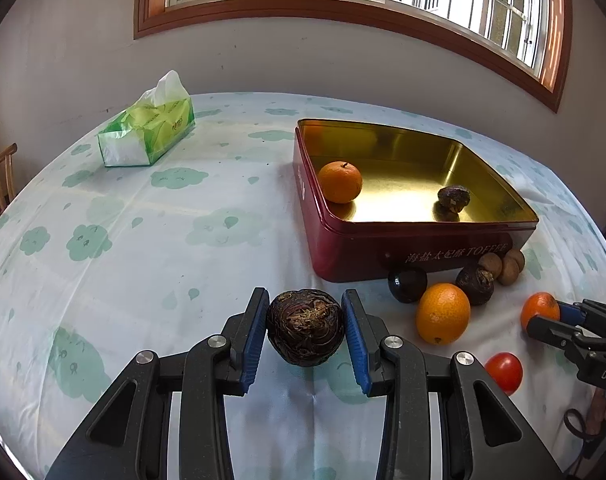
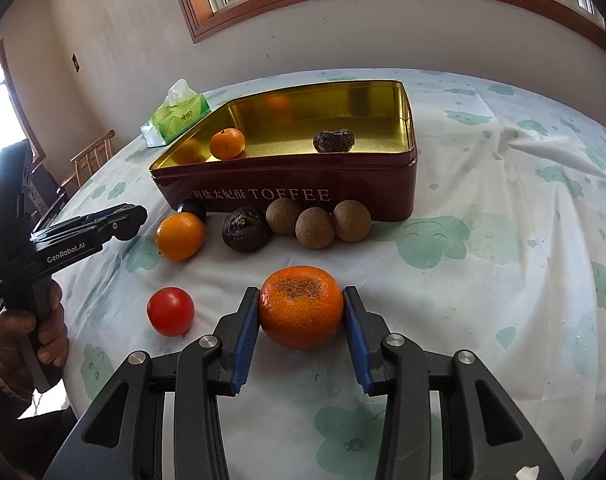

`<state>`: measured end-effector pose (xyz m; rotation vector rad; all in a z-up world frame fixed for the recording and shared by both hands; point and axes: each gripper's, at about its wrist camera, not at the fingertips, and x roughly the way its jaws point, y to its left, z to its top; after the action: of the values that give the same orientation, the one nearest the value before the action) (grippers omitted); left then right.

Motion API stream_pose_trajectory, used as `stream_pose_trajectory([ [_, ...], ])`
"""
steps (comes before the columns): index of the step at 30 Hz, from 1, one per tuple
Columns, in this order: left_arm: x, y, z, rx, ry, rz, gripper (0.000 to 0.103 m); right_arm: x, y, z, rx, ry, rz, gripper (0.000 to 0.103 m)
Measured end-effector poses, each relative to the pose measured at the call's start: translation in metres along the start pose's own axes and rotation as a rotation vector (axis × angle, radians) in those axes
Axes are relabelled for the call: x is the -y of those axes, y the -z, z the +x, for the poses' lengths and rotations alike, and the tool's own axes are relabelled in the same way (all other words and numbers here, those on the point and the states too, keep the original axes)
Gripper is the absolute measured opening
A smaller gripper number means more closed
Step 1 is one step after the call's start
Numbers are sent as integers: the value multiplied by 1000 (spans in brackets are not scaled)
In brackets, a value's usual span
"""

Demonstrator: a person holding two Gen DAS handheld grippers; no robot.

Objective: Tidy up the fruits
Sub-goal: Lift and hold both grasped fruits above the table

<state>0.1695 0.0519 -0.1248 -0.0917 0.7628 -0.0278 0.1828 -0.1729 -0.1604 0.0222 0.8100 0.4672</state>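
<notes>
Beside left tongs (image 2: 133, 220): person's hand (image 2: 31, 332)

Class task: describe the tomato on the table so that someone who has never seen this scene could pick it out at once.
Find the red toffee tin. In front of it lies loose fruit; nearer the camera than the orange sits the tomato. It is the only smooth, shiny red fruit.

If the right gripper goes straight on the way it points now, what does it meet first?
Probably the three brown round fruits before the red tin; depth is unclear. The right gripper already holds a tangerine.
</notes>
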Motion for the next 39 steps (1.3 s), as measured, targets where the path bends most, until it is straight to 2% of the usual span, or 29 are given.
stream_pose_trajectory([
  [15, -1, 0, 1, -6, -7, -12, 38, -1, 1, 0, 0, 8, -6, 37],
  [27, 0, 0, 0, -3, -46, -17, 38, -1, 1, -1, 7, 10, 3, 37],
  [31, 3, 0, -3, 14, -64, -1, 38, 2, 3, -5, 18, 29, 36, 36],
  [39, 10, 1, -9, 27, -93, 42, 38, 9, 13, -15, 17, -9, 96, 36],
])
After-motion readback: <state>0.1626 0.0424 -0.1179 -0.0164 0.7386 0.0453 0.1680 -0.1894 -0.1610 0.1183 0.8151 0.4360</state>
